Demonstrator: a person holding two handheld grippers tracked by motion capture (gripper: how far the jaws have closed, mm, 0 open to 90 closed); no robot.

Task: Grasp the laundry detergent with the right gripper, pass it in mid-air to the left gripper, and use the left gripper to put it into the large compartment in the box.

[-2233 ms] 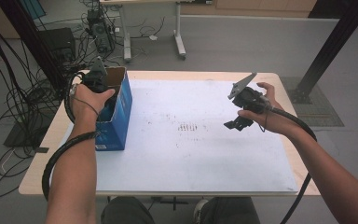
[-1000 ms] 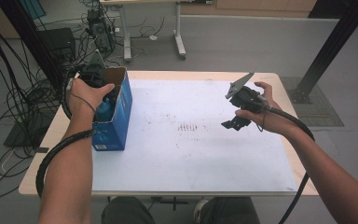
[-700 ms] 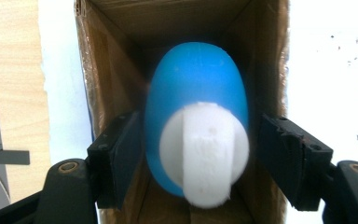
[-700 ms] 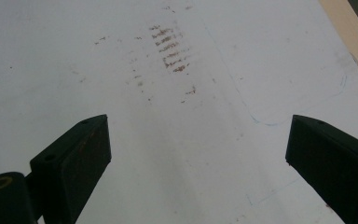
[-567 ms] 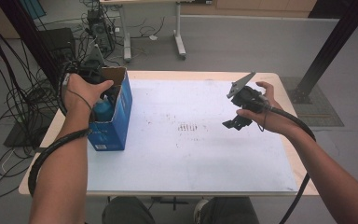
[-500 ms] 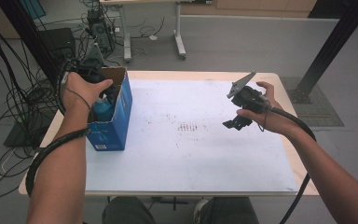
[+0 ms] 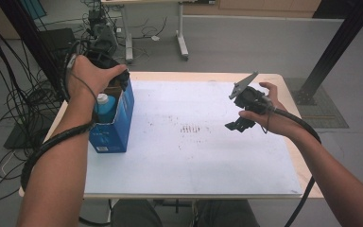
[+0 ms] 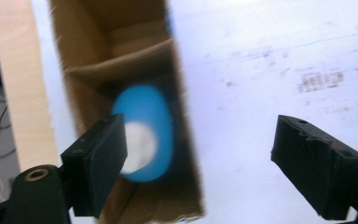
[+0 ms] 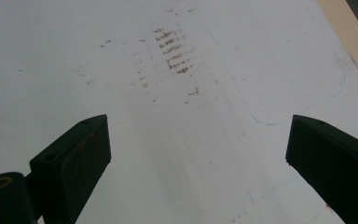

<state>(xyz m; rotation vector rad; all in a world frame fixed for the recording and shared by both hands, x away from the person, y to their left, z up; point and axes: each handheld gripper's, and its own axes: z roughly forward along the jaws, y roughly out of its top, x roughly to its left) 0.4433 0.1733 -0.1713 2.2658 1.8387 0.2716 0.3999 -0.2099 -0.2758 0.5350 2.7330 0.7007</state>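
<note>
1. Left tongs [image 8: 196, 158]: jaws wide apart, nothing between them; they have just been opening. In the left gripper view they look straight down into the box [image 8: 98, 51].
2. In the high view the left hand [image 7: 92, 75] holds its tongs over the box [image 7: 120, 120], upper left of the frame, clear above the box's open top.
3. Bottle [image 8: 147, 133]: blue with a white cap, upright inside the box, seen left of centre in the left gripper view, blurred. In the high view the bottle [image 7: 105, 105] shows its cap and shoulder above the box's near wall.
4. The tongs do not touch the bottle. The left jaw overlaps the cap in the picture but sits above it.
5. Box: blue outside, brown card inside, flaps open, standing on the left part of the counter [image 7: 194, 156], near its left edge.
6. A card divider crosses the box inside, above the bottle in the left gripper view.
7. Right tongs [image 9: 198, 158]: jaws wide apart, empty, over the bare white counter top [image 9: 121, 70].
8. In the high view the right hand [image 7: 269, 116] holds its tongs [image 7: 236, 125] right of centre, above the counter, well apart from the box.
9. Brown smudge marks [image 7: 189, 128] sit mid-counter, between the box and the right tongs; also at upper centre in the right gripper view.
10. Cables trail from both tongs along the forearms.
</note>
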